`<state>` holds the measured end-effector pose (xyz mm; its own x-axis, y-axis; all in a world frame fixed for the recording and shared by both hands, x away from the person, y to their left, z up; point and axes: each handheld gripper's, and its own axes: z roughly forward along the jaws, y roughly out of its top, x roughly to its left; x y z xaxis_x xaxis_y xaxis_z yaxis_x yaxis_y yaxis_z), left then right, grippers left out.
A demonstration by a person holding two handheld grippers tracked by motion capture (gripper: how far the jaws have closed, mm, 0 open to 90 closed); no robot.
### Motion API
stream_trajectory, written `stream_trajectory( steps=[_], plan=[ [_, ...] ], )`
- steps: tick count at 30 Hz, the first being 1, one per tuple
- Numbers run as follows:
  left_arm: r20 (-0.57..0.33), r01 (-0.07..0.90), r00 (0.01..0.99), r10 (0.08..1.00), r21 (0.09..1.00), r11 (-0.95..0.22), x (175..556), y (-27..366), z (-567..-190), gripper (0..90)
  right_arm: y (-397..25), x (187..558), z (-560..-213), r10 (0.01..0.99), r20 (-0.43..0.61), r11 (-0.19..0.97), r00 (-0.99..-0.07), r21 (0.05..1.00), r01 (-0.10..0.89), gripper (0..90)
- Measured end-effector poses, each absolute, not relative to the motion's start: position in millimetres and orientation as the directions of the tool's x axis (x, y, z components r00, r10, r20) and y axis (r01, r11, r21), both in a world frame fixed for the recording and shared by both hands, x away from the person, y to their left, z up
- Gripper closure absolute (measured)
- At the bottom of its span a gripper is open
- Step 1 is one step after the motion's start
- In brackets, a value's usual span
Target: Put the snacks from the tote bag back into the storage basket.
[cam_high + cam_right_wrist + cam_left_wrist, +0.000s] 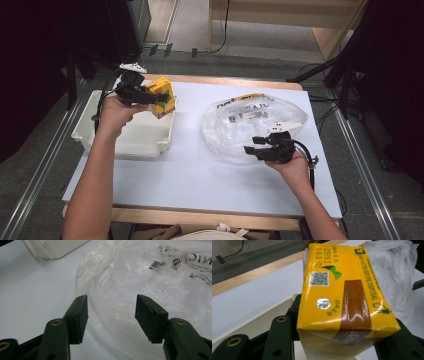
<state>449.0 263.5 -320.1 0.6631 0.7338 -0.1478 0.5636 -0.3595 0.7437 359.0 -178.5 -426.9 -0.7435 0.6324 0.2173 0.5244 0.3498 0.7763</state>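
Yellow carton (342, 302) clamped in left gripper (150, 97).

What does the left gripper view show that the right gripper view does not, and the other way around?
Left gripper view alone: a yellow carton clamped between the left gripper's black jaws, with a QR code, a silver foil dot and a brown stripe on it, and the table's wooden edge behind.

Right gripper view alone: the right gripper with its jaws apart and nothing between them, and a barcode and black print on the plastic bag.

Both: that clear plastic bag, the white table top and part of the white tray.
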Motion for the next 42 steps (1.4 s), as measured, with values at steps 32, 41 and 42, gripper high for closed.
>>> stream_trajectory(
  steps=[32,41,42],
  plan=[
    [-0.150,0.631,0.583,0.798,0.702,-0.329,468.1,280.2,-364.8,51.7,-178.7,358.9,-427.0,0.634,0.216,0.353,-0.743,0.774,0.526,44.8],
    [-0.140,0.626,0.562,0.815,0.717,-0.308,472.7,280.6,-375.1,51.7,-179.5,357.9,-427.4,0.636,0.215,0.352,-0.741,0.774,0.526,44.9],
    [-0.138,0.626,0.560,0.817,0.716,-0.309,473.0,280.5,-376.1,51.7,-179.7,357.8,-427.5,0.636,0.213,0.352,-0.741,0.775,0.525,44.9]
  ],
)
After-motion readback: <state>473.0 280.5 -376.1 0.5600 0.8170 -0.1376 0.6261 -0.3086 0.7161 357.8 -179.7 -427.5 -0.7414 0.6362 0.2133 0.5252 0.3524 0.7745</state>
